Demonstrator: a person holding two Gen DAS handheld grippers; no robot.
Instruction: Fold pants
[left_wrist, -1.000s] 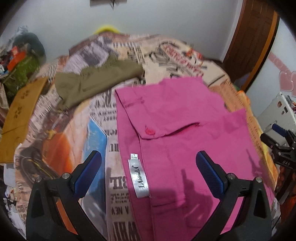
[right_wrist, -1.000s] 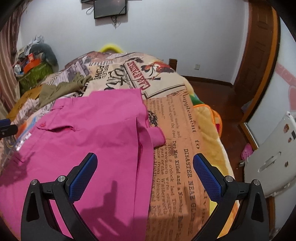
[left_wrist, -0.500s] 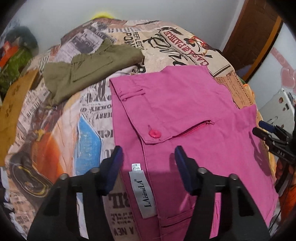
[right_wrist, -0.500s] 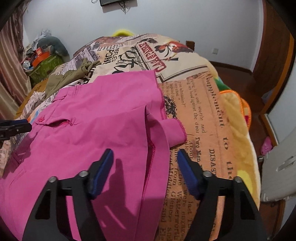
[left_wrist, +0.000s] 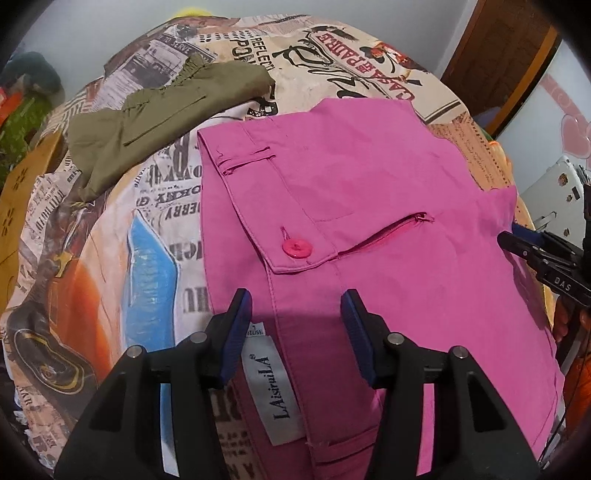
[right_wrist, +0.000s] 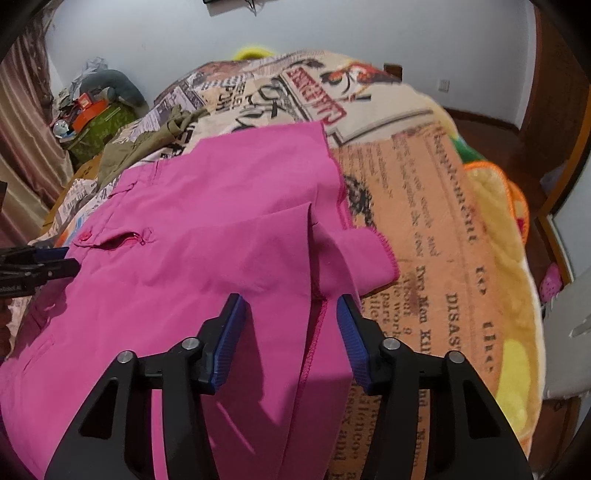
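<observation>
Lying flat on the newspaper-print bed cover (left_wrist: 155, 192), the pink pants (left_wrist: 369, 206) sit under both tools. Left tool (left_wrist: 297, 314), jaws closing, straddles the waistband label (left_wrist: 275, 391); right tool (right_wrist: 290, 317), closing, straddles the leg seam; neither pinches cloth.

Lower trouser legs: the bright pink cotton pants (left_wrist: 369, 192) run out of frame below both grippers.
Small label: the tag (left_wrist: 255, 333) behind the left gripper's (left_wrist: 296, 326) blue pad is unreadable.
</observation>
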